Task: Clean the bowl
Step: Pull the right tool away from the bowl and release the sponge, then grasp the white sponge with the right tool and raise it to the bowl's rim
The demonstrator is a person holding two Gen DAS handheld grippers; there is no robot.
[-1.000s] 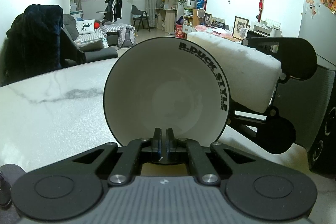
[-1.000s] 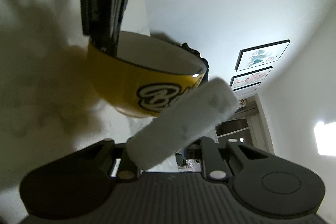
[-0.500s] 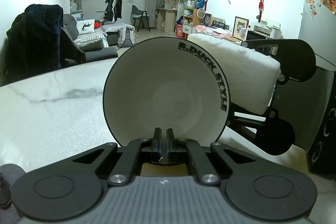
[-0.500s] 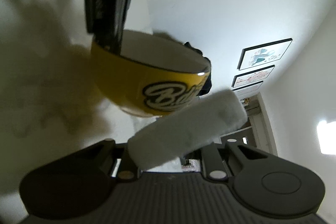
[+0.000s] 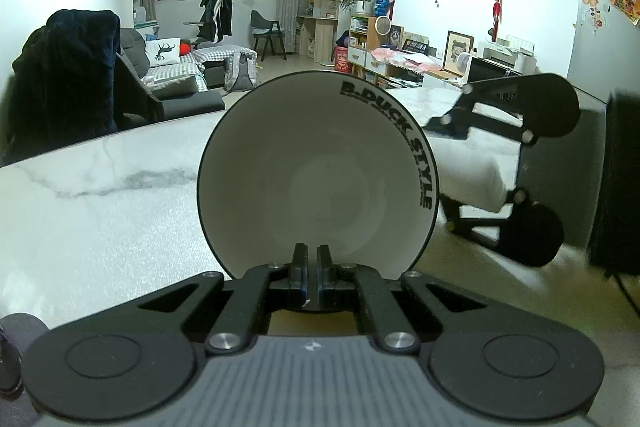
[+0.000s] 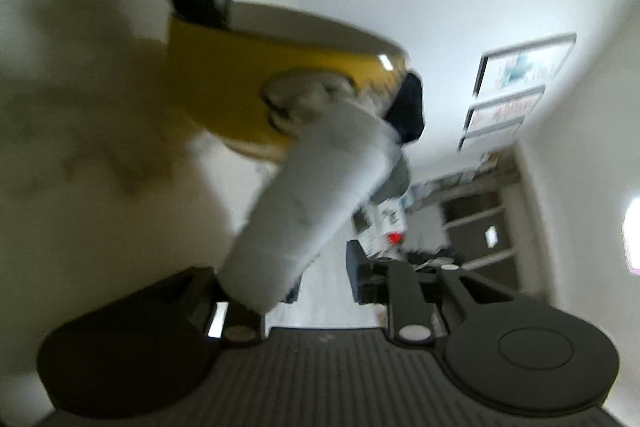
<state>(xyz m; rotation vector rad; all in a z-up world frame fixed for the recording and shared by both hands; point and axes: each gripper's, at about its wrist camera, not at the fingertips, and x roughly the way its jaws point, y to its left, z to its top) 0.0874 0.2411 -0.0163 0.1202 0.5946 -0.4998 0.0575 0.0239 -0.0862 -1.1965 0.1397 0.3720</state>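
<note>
The left claw (image 5: pixel 310 267) pinches the rim of the bowl (image 5: pixel 316 175), holding it on edge above the marble tabletop (image 5: pixel 100 211). The right claw (image 6: pixel 320 291) grips a white cloth roll (image 6: pixel 316 199), whose tip touches the bowl's yellow outside.

Left tongs (image 5: pixel 308 267) pinched nearly closed; right tongs (image 6: pixel 304 291) clamped, tilted sideways.

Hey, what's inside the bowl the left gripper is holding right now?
The bowl, clamped at its lower rim by the left gripper, shows a bare white interior with nothing in it. The towel roll in the right gripper is outside, at its yellow wall; the bowl hides any contact.
</note>
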